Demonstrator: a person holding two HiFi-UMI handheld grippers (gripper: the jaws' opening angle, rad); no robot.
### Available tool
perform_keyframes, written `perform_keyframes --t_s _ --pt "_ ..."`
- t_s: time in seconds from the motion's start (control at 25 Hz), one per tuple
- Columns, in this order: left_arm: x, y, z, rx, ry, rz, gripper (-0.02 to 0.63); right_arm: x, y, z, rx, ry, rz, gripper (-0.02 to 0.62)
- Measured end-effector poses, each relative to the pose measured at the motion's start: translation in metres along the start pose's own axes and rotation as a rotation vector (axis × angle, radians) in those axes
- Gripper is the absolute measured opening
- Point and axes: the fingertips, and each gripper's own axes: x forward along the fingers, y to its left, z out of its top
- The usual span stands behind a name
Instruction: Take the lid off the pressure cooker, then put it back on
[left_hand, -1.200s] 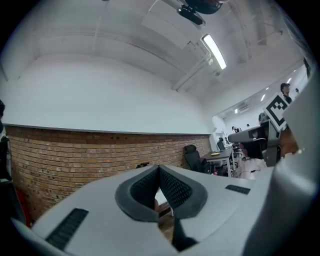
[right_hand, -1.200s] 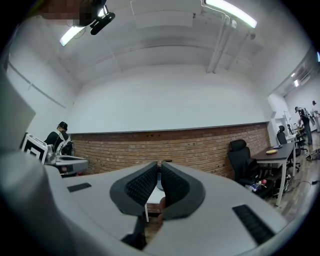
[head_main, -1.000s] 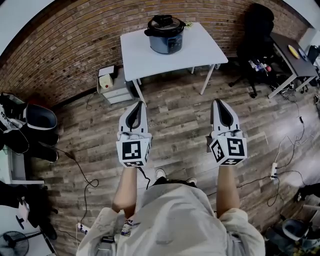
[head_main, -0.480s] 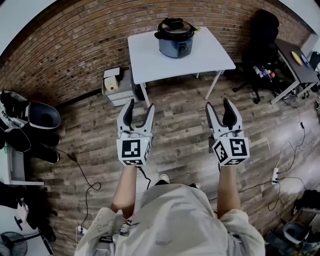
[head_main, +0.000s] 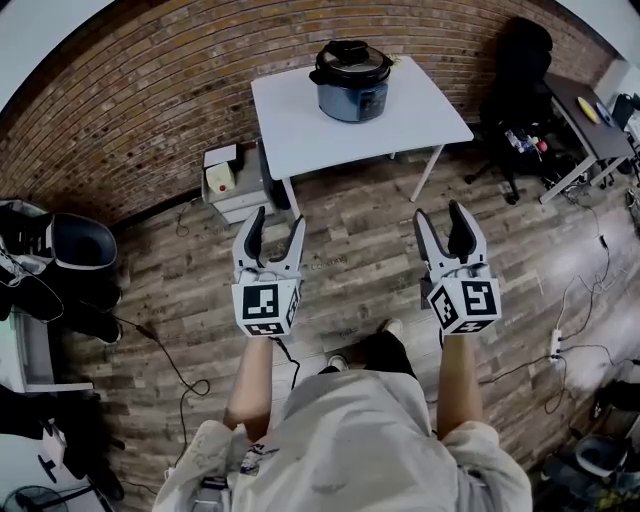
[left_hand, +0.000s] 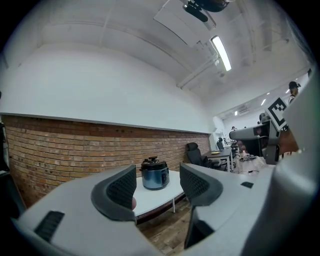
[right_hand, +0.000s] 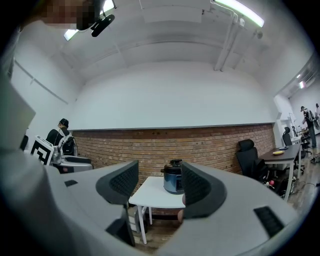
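The pressure cooker, blue-grey with its black lid on, stands at the back of a white table against the brick wall. It also shows far off in the left gripper view as the cooker and in the right gripper view as the cooker. Both grippers are held level over the wooden floor, well short of the table. The jaws of my left gripper are opening, with nothing between them. My right gripper stands open and empty.
A small white drawer unit sits beside the table's left legs. A black office chair and a dark desk stand to the right. Cables trail over the floor and bags lie at the left.
Both grippers were shut a second ago and now stand open. The person has stepped towards the table, and both hands moved forward with them.
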Motion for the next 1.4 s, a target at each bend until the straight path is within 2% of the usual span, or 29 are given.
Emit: perform_keyframes --t_s 0.2,0.44,1.04,1.4 --pt "0.025 -0.004 -0.012 0.006 0.011 -0.012 0.287 0.017 -0.020 -0.011 0.021 -0.004 -0.010 0.279" --pt "0.075 0.000 -0.014 0.007 0.016 0.009 0.287 0.063 -0.046 -0.017 0.036 -0.007 0.019 0.279" --pt "0.244 -0.023 -0.010 0.016 0.069 0.058 0.287 0.196 -0.169 -0.024 0.107 0.022 0.095 0.279" --pt "0.314 -0.038 -0.016 0.049 0.114 0.110 0.287 0.255 -0.229 -0.037 0.155 0.033 0.160 0.279"
